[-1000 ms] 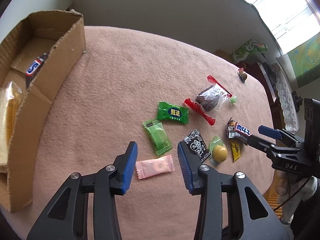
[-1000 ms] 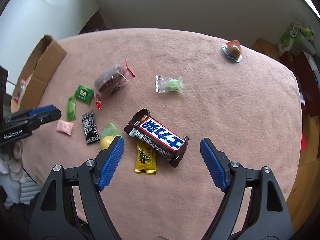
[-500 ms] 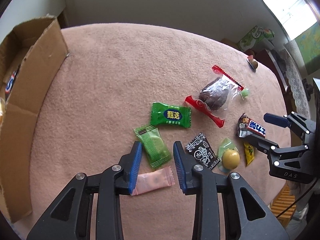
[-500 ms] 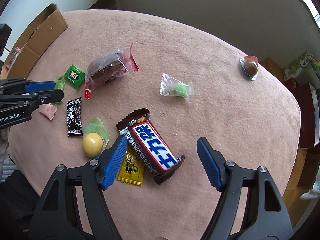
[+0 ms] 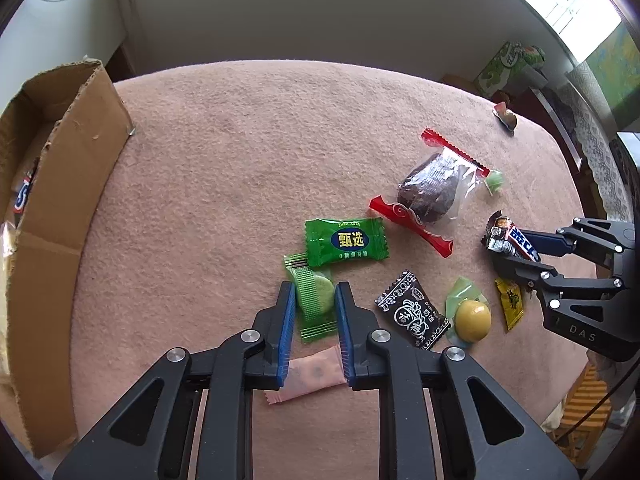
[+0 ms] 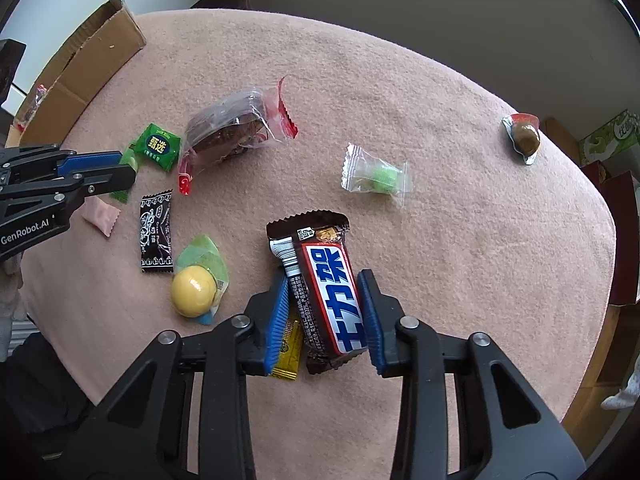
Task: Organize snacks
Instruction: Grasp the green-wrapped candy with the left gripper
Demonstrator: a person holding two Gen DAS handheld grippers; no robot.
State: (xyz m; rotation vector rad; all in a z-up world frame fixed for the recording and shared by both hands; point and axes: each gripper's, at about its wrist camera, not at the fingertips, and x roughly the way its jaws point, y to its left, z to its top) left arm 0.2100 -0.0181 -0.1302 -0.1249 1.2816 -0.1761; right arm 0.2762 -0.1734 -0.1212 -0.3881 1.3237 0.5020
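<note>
Wrapped snacks lie scattered on a pink cloth-covered table (image 5: 240, 152). My left gripper (image 5: 316, 300) is shut on a light green striped candy packet (image 5: 314, 300); a pink candy (image 5: 312, 376) lies under its jaws. My right gripper (image 6: 323, 304) is shut on a Snickers bar (image 6: 328, 288), which also shows in the left wrist view (image 5: 510, 240). A yellow sachet (image 6: 288, 350) lies beneath the right gripper. A cardboard box (image 5: 60, 200) stands at the left and holds another Snickers bar (image 5: 22, 196).
Loose on the cloth: a green candy (image 5: 346, 242), a dark cake in clear wrap (image 5: 430, 192), a black packet (image 5: 412, 310), a yellow jelly cup (image 5: 472, 316), a clear-wrapped green sweet (image 6: 378, 176), a brown jelly cup (image 6: 524, 138). Green boxes (image 5: 508, 68) stand beyond the table.
My left gripper moved forward past the pink candy and closed on the light green packet. My right gripper moved forward and closed on the Snickers bar.
</note>
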